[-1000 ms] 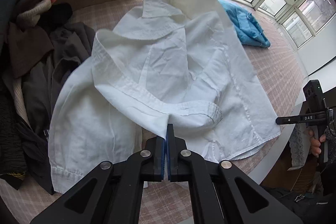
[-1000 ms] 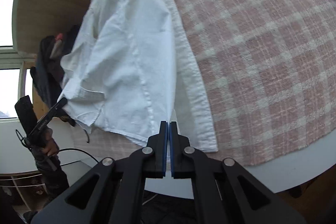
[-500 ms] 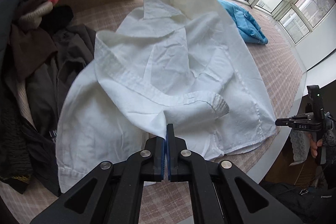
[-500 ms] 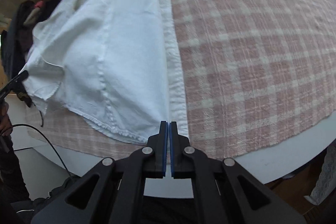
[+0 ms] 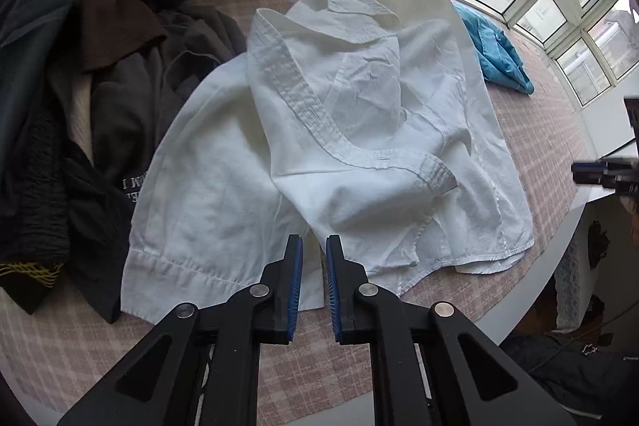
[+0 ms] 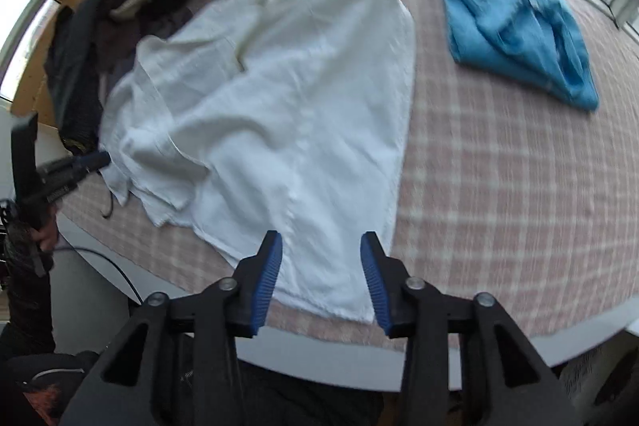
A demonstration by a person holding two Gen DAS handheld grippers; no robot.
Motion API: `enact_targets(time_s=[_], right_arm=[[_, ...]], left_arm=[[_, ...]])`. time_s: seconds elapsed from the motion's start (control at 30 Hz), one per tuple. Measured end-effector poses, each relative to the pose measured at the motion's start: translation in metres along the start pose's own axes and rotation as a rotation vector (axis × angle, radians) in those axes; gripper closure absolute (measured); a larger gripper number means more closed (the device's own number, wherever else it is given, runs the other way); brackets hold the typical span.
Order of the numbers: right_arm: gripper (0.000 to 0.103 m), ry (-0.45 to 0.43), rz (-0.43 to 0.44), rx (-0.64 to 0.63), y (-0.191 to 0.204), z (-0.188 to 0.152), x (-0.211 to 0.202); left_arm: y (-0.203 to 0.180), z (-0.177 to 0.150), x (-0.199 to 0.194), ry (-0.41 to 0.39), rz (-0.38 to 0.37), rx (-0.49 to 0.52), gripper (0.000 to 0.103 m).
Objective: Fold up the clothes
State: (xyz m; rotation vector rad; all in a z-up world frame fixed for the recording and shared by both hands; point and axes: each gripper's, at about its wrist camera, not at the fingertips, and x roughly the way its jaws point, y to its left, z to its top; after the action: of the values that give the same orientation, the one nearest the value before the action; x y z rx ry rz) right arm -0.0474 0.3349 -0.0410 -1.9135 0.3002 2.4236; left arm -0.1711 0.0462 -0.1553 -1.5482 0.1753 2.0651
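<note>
White shirt (image 5: 331, 130) lay spread and rumpled on the pink checked tabletop (image 6: 499, 186), one side folded over the middle, hem toward the near edge. Judged light, limp and thin; likely to sag and crease when lifted, so best taken at a stitched hem, placket or collar.

Left gripper (image 5: 314, 246) just opened to a narrow gap, with no cloth pressed between the pads. Right gripper (image 6: 321, 246) just opened wider, above the hem and empty.

Left wrist view only: placket stitching, cuff (image 5: 437, 176), and printed dark garment in the clothes pile (image 5: 120, 74). Right wrist view only: whole outline of the blue garment (image 6: 519, 26), and bare tabletop beside the shirt, though blurred.
</note>
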Motion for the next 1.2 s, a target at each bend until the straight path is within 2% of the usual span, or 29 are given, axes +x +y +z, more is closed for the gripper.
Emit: enact_targets(time_s=[0.13, 0.23, 0.33, 0.47, 0.53, 0.6, 0.63, 0.73, 0.97, 1.07, 1.2], right_arm=[[0.061, -0.085, 0.014, -0.1, 0.019, 0.088, -0.004], [0.061, -0.117, -0.025, -0.157, 0.023, 0.152, 0.006], [0.061, -0.049, 0.008, -0.204, 0.025, 0.208, 0.031], [0.061, 0.074, 0.107, -0.198, 0.047, 0.255, 0.08], [0.061, 0.103, 0.058, -0.197, 0.055, 0.272, 0.108], [0.061, 0.112, -0.029, -0.243, 0.064, 0.284, 0.131], [0.061, 0.123, -0.04, -0.252, 0.067, 0.287, 0.141], [0.061, 0.167, -0.013, -0.263, 0.072, 0.283, 0.158], [0.061, 0.182, -0.066, -0.414, 0.088, 0.248, 0.157], [0.061, 0.171, -0.137, -0.425, 0.089, 0.25, 0.166], [0.061, 0.229, -0.103, -0.374, 0.08, 0.257, 0.176]], left_arm=[[-0.027, 0.005, -0.015, -0.039, -0.02, 0.009, 0.09], [-0.051, 0.017, -0.019, -0.069, -0.047, 0.012, 0.09], [-0.069, 0.033, -0.011, -0.078, -0.062, 0.016, 0.09], [-0.065, 0.048, 0.004, -0.05, -0.072, -0.071, 0.089], [-0.064, 0.054, 0.011, -0.037, -0.046, -0.095, 0.088], [-0.063, 0.059, 0.017, -0.023, -0.027, -0.113, 0.084], [-0.062, 0.061, 0.02, -0.017, -0.018, -0.122, 0.081], [-0.059, 0.066, 0.027, 0.005, -0.001, -0.15, 0.079], [-0.053, 0.065, 0.042, 0.067, 0.018, -0.163, 0.079], [-0.048, 0.062, 0.04, 0.075, 0.018, -0.172, 0.079], [-0.043, 0.061, 0.034, 0.082, 0.008, -0.197, 0.079]])
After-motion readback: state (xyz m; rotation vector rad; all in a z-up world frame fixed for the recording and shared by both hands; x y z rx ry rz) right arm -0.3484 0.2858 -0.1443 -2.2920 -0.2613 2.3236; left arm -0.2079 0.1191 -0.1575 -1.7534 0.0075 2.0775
